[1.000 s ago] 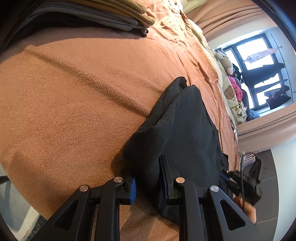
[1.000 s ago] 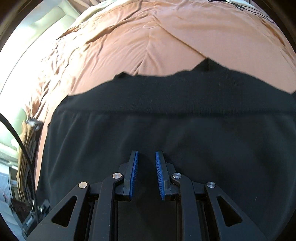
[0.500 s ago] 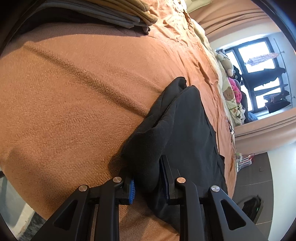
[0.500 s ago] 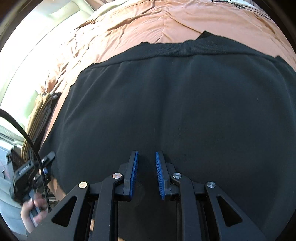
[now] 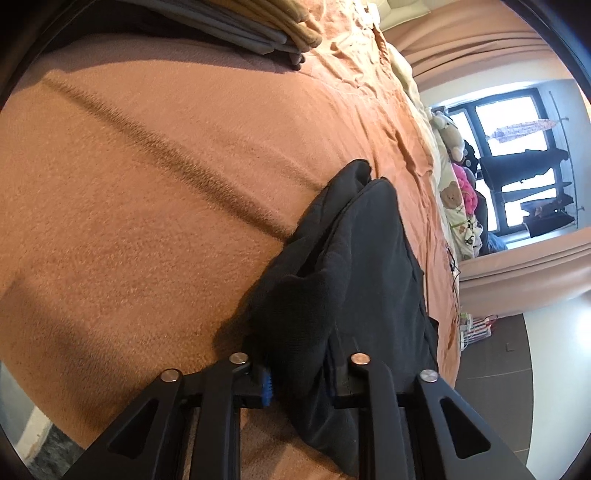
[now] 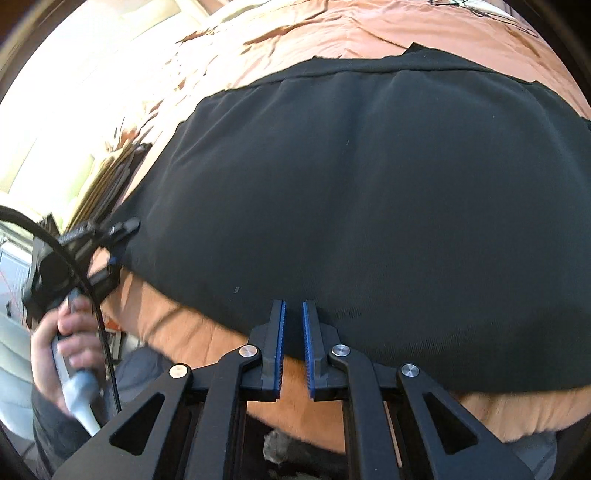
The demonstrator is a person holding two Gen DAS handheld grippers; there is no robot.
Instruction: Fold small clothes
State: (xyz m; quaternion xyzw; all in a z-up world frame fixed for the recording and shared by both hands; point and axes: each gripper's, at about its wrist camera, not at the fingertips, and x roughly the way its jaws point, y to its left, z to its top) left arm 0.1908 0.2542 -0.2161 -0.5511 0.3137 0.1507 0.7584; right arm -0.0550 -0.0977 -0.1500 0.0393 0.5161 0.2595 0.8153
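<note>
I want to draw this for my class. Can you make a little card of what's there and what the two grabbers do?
Clothing: black garment, spread on orange bed cover
Left gripper: jaws closing, bunched corner of the garment between them
Right gripper: shut on the garment's near edge
Also there: folded stack, farther along the bed

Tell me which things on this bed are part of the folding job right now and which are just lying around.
In the job:
black garment
left gripper, jaws closing on the garment's bunched corner
right gripper, at the garment's near edge

Lying about:
stack of folded clothes
orange blanket
stuffed toys by the window
</note>
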